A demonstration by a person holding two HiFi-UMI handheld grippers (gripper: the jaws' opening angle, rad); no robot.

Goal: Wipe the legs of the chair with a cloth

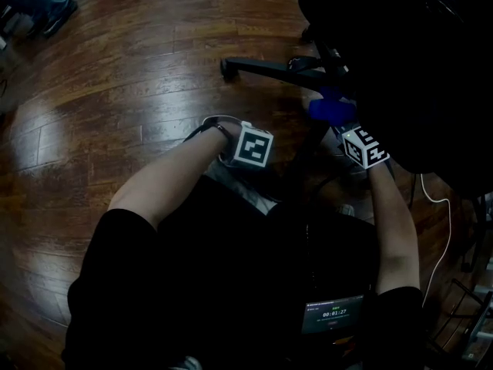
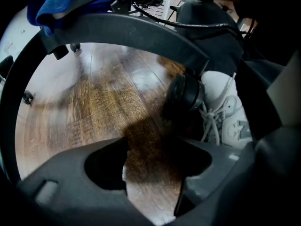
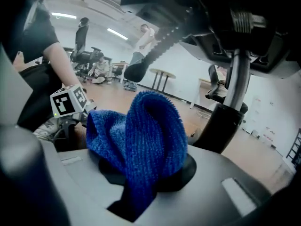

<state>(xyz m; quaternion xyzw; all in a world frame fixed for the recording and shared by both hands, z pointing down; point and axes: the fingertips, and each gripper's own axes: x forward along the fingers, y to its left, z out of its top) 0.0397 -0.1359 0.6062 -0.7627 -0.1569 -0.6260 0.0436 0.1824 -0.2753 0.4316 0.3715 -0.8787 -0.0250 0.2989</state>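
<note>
The right hand-held gripper (image 3: 145, 175) is clenched on a bunched blue cloth (image 3: 141, 135), which sits at the upper, hub end of a black chair leg (image 2: 127, 32); whether the cloth touches the leg cannot be told. The left hand-held gripper (image 2: 153, 173) hangs released below that leg, pointing steeply down, with only wooden floor (image 2: 94, 107) between its parted jaws. The leg's caster (image 2: 184, 94) is at its lower end, and a white shoe (image 2: 228, 114) lies just beside that caster.
</note>
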